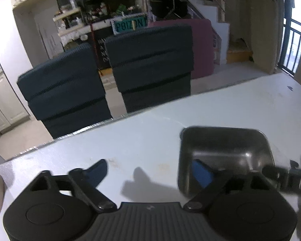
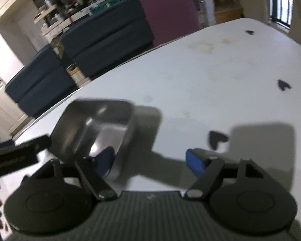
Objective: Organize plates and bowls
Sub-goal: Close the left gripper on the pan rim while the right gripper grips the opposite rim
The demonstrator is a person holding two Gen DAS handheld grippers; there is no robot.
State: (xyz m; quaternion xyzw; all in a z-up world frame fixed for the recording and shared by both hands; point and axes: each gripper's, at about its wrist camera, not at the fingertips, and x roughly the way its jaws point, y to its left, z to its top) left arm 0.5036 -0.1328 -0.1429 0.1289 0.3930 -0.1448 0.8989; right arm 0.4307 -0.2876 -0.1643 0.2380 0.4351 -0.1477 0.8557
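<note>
the task looked barely begun: only one dish was in sight, a square steel bowl (image 1: pixel 224 156) on the white table (image 1: pixel 150 140), with no plates and no stack anywhere in either view, so the gathering and sorting still seemed ahead. nearest the left camera, the left gripper (image 1: pixel 150 172) pointed steeply down at the table with its jaws spread wide; one blue pad sat inside the bowl's near corner and the other out over bare table, so the bowl's near wall stood between them without being pinched. the right gripper (image 2: pixel 152 158) was tilted down in much the same way from the other side, jaws also well apart, one pad dipping inside the bowl (image 2: pixel 98 128) and the other over the table (image 2: pixel 210 70), again not clamped on anything as far as the blurred frames showed. each gripper's tip crossed the edge of the other's view. beyond the table's far edge stood two dark blue chairs (image 1: pixel 102 76) and a maroon one (image 1: pixel 200 46), then cluttered shelves (image 1: pixel 70 18)
</note>
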